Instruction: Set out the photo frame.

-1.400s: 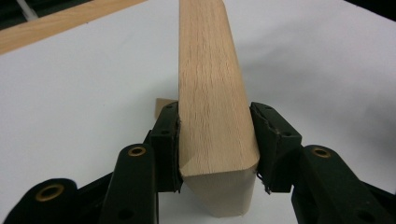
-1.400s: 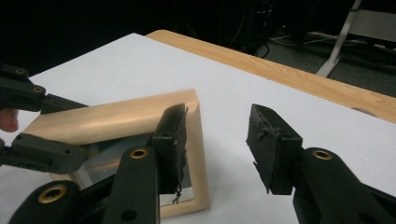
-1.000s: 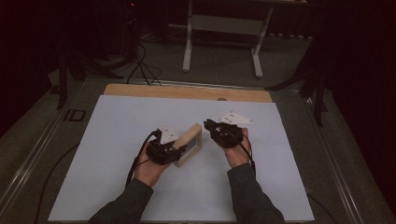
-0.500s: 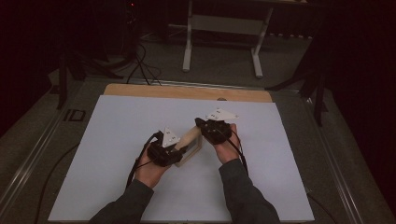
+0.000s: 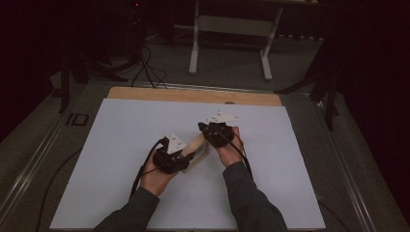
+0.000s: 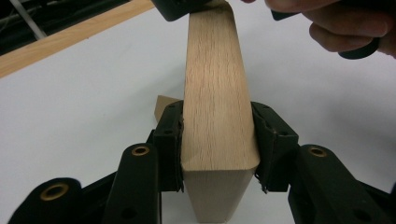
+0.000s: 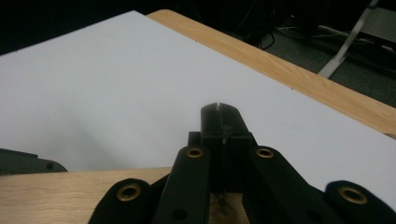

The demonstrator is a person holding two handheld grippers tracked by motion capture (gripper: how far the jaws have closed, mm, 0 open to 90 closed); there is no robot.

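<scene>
A pale wooden block [image 5: 197, 146] with rounded edges is clamped across its width between the pads of my left gripper [image 5: 186, 154]. Seen from the left gripper view, the block [image 6: 215, 93] runs away from me between the jaws of that gripper [image 6: 217, 119]. My right gripper [image 5: 203, 129] hangs over the block's far end, its jaws shut together with nothing between them. From the right gripper view, the closed jaws of that gripper [image 7: 219, 114] point out over the white surface, and the block's top face [image 7: 70, 191] lies just below them.
A white board [image 5: 121, 145] covers the table, with a wooden strip [image 5: 193, 95] along its far edge. Behind the left jaw a small tan corner [image 6: 161, 103] rests on the board. Cables [image 5: 145, 63] and a white stand [image 5: 232, 29] are on the floor beyond.
My right gripper has moved left, from beside the block to over its far end. The left gripper and the block have stayed put.
</scene>
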